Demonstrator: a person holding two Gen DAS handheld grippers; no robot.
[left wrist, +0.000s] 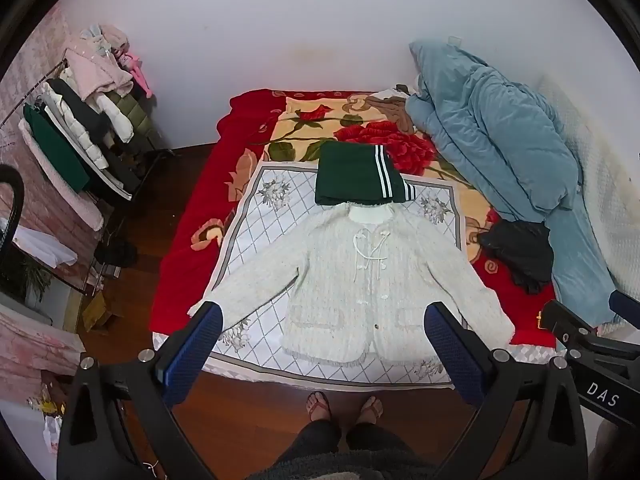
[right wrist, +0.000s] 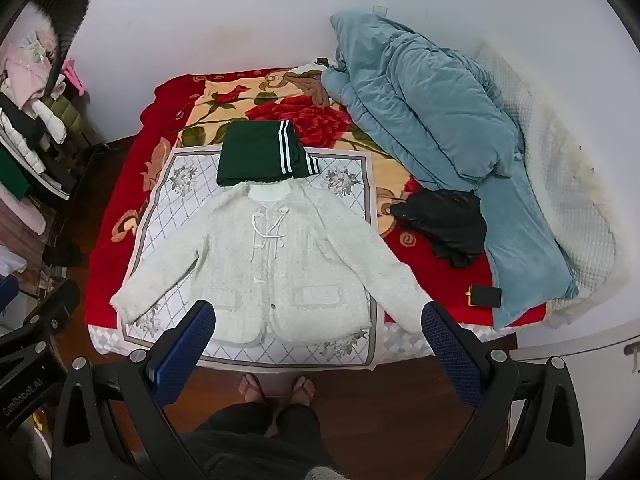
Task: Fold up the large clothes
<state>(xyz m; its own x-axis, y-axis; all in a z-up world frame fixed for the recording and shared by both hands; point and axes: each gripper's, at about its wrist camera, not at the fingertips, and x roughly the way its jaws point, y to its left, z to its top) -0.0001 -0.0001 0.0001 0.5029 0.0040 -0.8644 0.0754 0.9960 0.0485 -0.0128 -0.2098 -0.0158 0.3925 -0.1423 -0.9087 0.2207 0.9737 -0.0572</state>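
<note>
A white fuzzy jacket [left wrist: 360,276] lies flat, front up, sleeves spread, on a white diamond-pattern cloth [left wrist: 256,216] on the bed; it also shows in the right wrist view [right wrist: 276,260]. A folded dark green garment with white stripes [left wrist: 356,176] lies just beyond its collar, also in the right wrist view [right wrist: 260,156]. My left gripper [left wrist: 324,328] is open and empty, held above the jacket's hem. My right gripper [right wrist: 318,324] is open and empty, above the hem and right sleeve end.
A blue duvet [right wrist: 432,120] is heaped along the bed's right side. A black garment [right wrist: 444,220] and a phone [right wrist: 484,296] lie right of the jacket. A loaded clothes rack [left wrist: 80,128] stands left. The person's feet [left wrist: 344,408] are on the wood floor by the bed's edge.
</note>
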